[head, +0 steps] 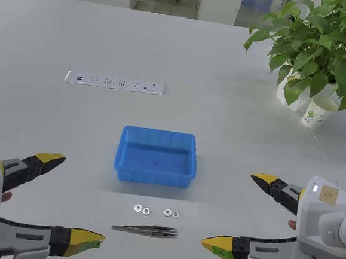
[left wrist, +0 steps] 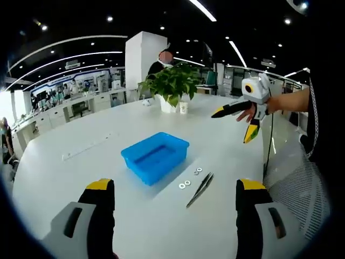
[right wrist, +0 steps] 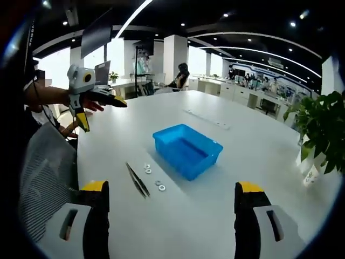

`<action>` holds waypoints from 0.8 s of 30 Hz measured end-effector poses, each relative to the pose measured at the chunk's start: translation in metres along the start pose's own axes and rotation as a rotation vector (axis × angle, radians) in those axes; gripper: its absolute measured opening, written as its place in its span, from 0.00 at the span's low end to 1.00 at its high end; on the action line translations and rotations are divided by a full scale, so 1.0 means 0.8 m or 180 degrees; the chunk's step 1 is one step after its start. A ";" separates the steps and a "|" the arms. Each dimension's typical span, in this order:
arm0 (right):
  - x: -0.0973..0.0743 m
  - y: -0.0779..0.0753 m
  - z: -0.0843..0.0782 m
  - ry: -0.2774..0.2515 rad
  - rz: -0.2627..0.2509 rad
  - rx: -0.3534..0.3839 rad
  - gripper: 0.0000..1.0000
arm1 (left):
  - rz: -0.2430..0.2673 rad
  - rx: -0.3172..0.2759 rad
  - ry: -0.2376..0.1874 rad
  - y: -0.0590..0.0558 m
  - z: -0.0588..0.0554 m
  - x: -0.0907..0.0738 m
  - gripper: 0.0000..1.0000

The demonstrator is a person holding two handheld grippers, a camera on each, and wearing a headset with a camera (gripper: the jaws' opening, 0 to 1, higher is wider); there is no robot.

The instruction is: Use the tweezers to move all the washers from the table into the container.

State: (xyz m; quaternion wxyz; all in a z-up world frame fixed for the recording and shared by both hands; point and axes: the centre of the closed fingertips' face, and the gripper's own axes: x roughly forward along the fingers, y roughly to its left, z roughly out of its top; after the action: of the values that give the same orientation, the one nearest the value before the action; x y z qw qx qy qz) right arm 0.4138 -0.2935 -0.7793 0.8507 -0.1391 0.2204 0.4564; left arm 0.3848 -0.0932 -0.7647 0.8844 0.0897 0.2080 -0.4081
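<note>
A blue container (head: 152, 178) stands empty in the middle of the grey table. Several small metal washers (head: 146, 211) lie in a row just in front of it, and steel tweezers (head: 145, 229) lie flat nearer to me. My left gripper (head: 82, 197) is open at the lower left, my right gripper (head: 228, 209) open at the lower right, both apart from the tweezers. In the left gripper view the container (left wrist: 155, 156), washers (left wrist: 185, 184) and tweezers (left wrist: 200, 189) lie ahead of the spread jaws. The right gripper view has the container (right wrist: 187, 148), washers (right wrist: 147, 169) and tweezers (right wrist: 138, 179).
A white power strip (head: 114, 82) lies behind the container. A potted plant (head: 314, 50) and a paper cup (head: 317, 111) stand at the far right. A mesh chair (right wrist: 46, 178) is at the table's near edge.
</note>
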 end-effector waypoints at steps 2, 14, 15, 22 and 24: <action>-0.001 0.000 -0.003 0.0017 0.0004 0.0004 0.97 | -0.0007 0.0006 -0.0002 -0.001 0.001 0.000 0.99; 0.003 0.002 -0.001 0.0024 0.0020 -0.0026 0.96 | -0.0018 0.0024 -0.0012 0.000 0.001 0.001 0.99; 0.003 0.001 0.000 0.0021 0.0013 -0.0028 0.96 | -0.0019 0.0022 -0.0013 0.001 0.001 0.001 0.99; 0.002 0.002 -0.003 0.0045 0.0016 -0.0032 0.96 | -0.0029 0.0047 -0.0001 0.000 0.000 0.000 0.99; 0.001 0.003 -0.003 0.0040 0.0019 -0.0024 0.96 | -0.0028 0.0059 0.0006 0.000 -0.001 0.000 0.99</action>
State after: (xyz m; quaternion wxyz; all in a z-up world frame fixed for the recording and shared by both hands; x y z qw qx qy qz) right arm 0.4116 -0.2927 -0.7822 0.8475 -0.1445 0.2245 0.4588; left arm 0.3849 -0.0929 -0.7651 0.8815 0.0973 0.2055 -0.4138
